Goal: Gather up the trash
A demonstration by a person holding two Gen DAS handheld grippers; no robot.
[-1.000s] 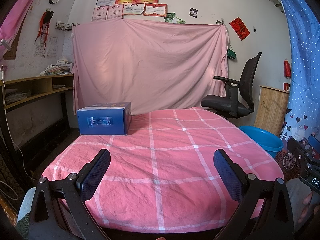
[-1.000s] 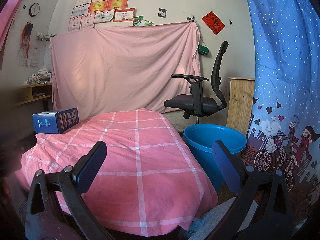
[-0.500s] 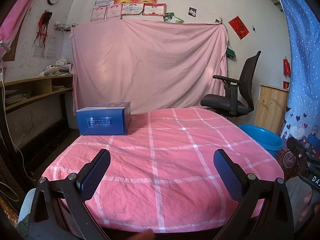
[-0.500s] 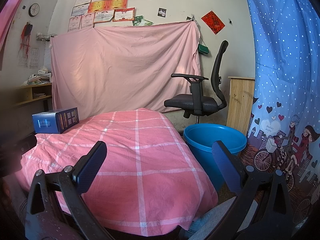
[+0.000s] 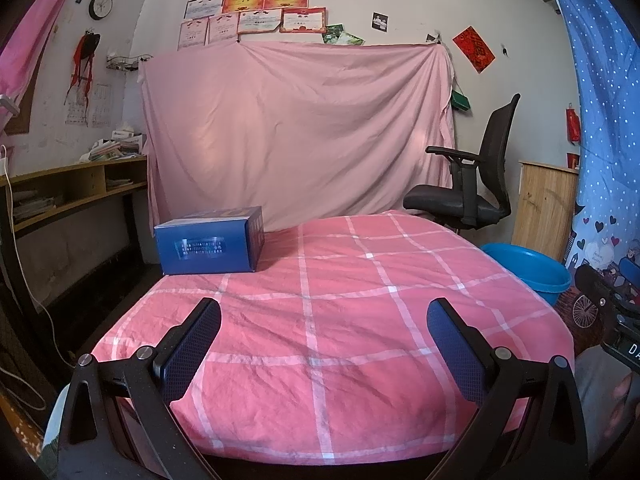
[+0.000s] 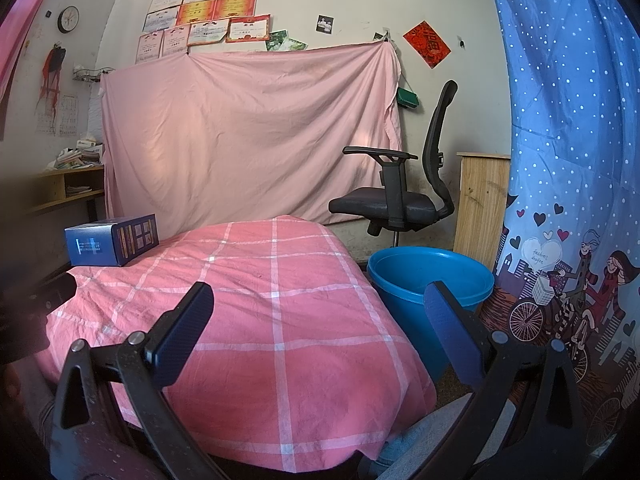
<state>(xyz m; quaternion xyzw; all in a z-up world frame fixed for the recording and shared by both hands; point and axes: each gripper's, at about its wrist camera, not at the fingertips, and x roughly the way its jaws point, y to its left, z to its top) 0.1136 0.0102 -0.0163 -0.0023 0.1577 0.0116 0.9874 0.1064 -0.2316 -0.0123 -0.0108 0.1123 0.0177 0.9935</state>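
looking along the left gripper (image 5: 323, 340), both fingers stand spread wide with nothing between them; their pads (image 5: 191, 350) are dark blue with a fine dotted grip texture, set on matte black arms with round metal pins. below them lies a table (image 5: 320, 320) under a pink cloth with a white grid, softly creased, its near edge curving out of sight. a blue box (image 5: 210, 242), glossy cardboard with sharp corners, sits at the far left of the cloth; its label print is too small to read. the blue bucket (image 5: 532, 268), smooth round plastic, stands on the floor to the right, partly hidden by the table edge. a black mesh chair (image 5: 472, 184) stands behind it. at the right edge the other tool is cut off.

through the right gripper (image 6: 318, 330), the fingers are likewise wide apart and empty. the box (image 6: 112, 240) shows patterned panels on its end face. the bucket (image 6: 428, 276) is seen more fully, its inside shadowed, one finger covering part of its rim. a dotted blue curtain (image 6: 568, 140) hangs on the right. the left edge is dark and blurred.
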